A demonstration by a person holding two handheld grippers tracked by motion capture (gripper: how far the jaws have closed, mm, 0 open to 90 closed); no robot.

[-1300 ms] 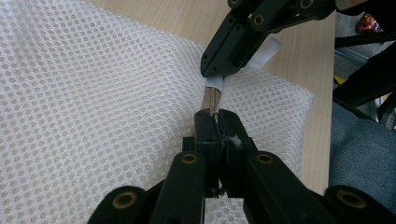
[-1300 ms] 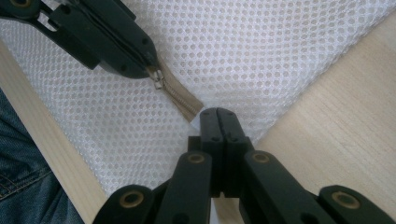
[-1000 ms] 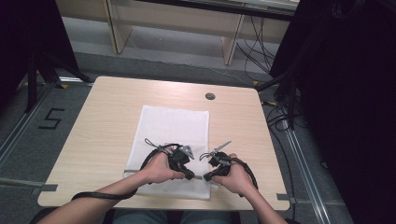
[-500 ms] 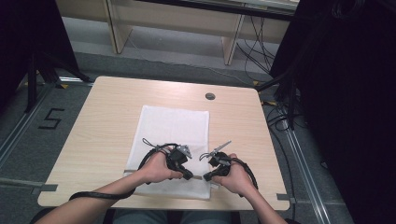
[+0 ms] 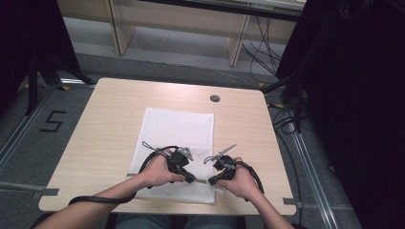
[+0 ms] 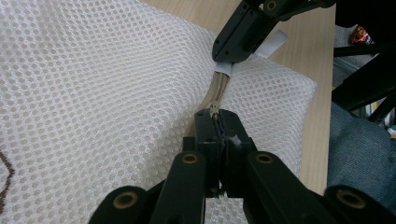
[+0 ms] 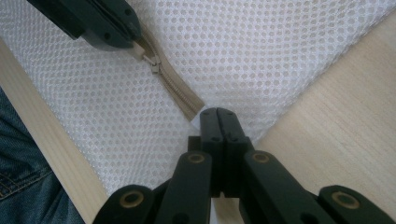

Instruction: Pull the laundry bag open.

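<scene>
A white mesh bag point(image 5: 179, 129) lies flat on the wooden table point(image 5: 110, 119), its near edge by the person's hands. A beige zipper point(image 6: 219, 88) runs along that edge. My left gripper point(image 5: 192, 180) is shut on the zipper's pull, the jaws point(image 6: 217, 119) pinched together on it. My right gripper point(image 5: 210, 180) is shut on the zipper's end at the bag's corner point(image 7: 217, 114), beside a small white tag point(image 6: 275, 42). The two grippers face each other a short stretch of zipper point(image 7: 175, 93) apart. In the right gripper view the left gripper point(image 7: 135, 44) sits at the slider point(image 7: 152, 60).
A round cable hole point(image 5: 215, 98) sits near the table's far edge. The person's jeans point(image 7: 18, 177) show just past the near edge. A floor mark "5" point(image 5: 52, 121) lies to the left, with cables and dark drapes point(image 5: 344, 95) on the right.
</scene>
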